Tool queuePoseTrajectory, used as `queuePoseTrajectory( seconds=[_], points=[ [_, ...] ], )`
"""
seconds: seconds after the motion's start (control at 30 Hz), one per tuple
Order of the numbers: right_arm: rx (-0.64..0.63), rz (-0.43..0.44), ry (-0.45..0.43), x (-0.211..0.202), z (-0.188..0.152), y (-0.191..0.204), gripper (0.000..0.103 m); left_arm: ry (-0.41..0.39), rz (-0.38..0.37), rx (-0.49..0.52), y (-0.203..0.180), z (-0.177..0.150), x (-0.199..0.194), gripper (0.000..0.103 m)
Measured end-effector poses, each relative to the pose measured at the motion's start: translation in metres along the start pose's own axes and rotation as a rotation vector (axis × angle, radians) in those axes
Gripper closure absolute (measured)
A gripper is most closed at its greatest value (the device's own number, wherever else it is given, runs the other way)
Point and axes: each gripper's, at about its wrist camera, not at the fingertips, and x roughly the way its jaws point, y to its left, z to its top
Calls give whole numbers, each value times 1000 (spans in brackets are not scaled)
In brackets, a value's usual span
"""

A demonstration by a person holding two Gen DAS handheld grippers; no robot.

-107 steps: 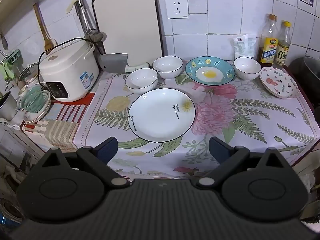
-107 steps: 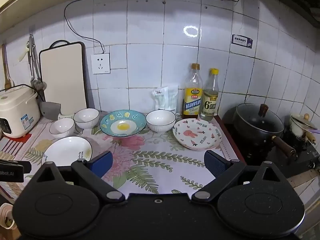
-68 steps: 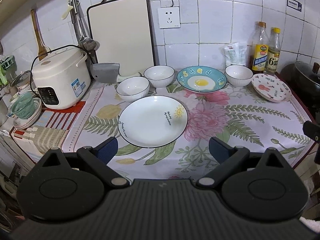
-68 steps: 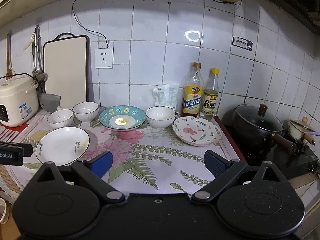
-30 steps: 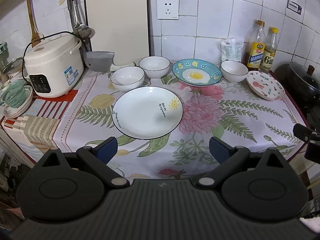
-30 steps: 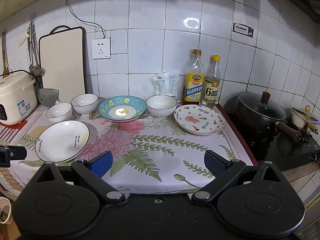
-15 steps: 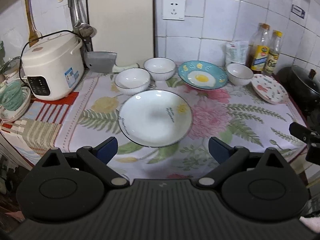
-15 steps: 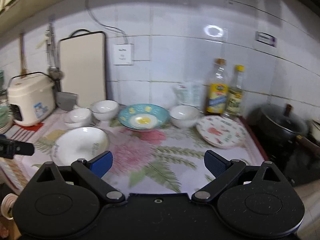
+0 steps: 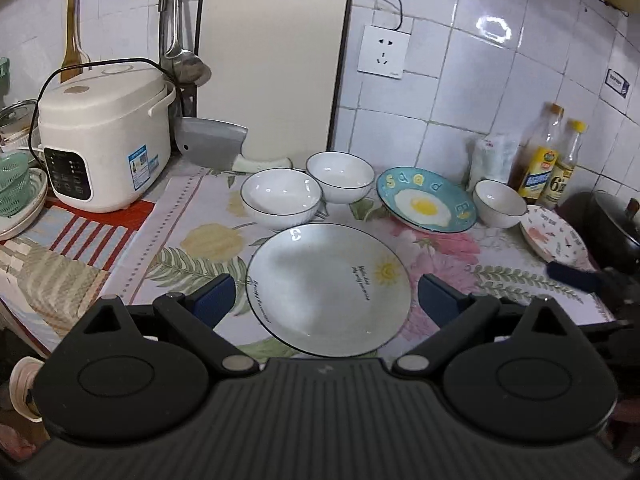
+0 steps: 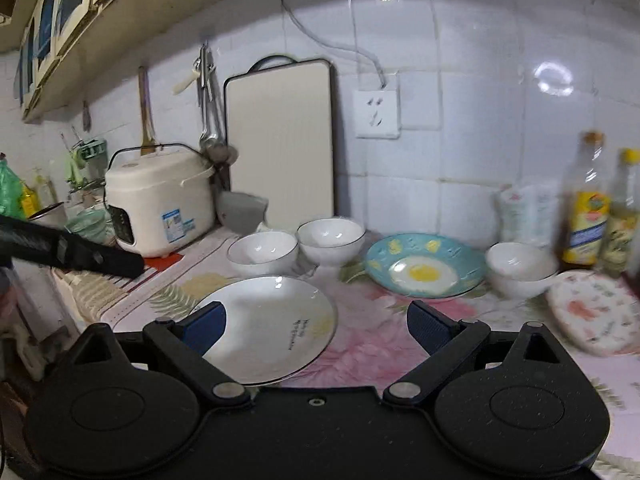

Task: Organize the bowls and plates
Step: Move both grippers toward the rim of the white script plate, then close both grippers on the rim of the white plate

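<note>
left wrist: left claw (image 9: 326, 300) is being held released, jaws spread wide over the white plate (image 9: 329, 289) lying on the floral tabletop (image 9: 460, 248), nothing gripped | right wrist: right claw (image 10: 316, 326) is being held released above the same plate's right edge

White glazed square wall tiles (image 9: 460, 92) back the desk, catching a bright ring-shaped glare of light (image 9: 495, 28). A white wall socket (image 9: 384, 53) is mounted on them, a thin cable running up from it. A floral-print cloth (image 9: 448, 256) with pink blooms and green ferns covers the desk; a red-striped patchwork mat (image 9: 76, 240) lies at its left end. In the right wrist view, a cream overhead cabinet edge (image 10: 120, 16) juts out above.
</note>
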Motion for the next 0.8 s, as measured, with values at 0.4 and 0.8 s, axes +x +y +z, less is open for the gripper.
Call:
queuePoseTrajectory(
  seconds=[0.4,0.8],
  points=[
    [185,65,172,105,-36,-16,14,137,61,33,30,-14,108,4],
    [284,46,239,160,-46,-20,58,225,106,68,45,-31,165,46]
  ],
)
